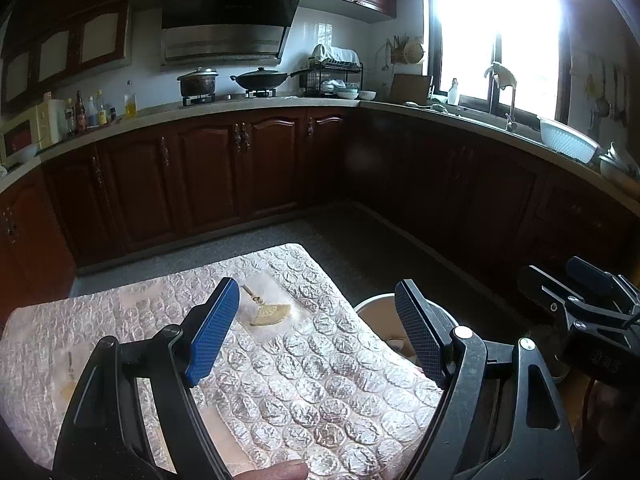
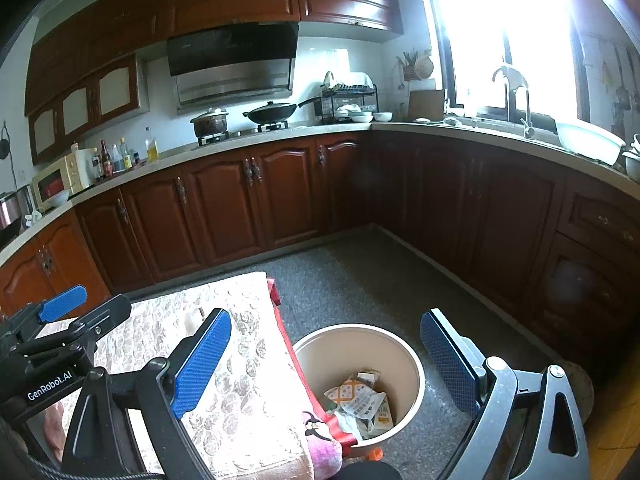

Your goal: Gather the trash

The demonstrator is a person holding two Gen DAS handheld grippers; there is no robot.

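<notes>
Both grippers hovering, fingers spread wide, nothing held: left gripper [image 1: 316,328] over the cloth-covered table [image 1: 280,380], right gripper [image 2: 326,364] above the bin [image 2: 408,376]. Wrappers [image 2: 360,400] already down in the bin, just beside the table edge. Small fan-shaped trinket [image 1: 270,314] ahead on the cloth. Risk: grabbing it as trash, or snagging cloth. Beyond, cabinets [image 2: 224,200].
</notes>
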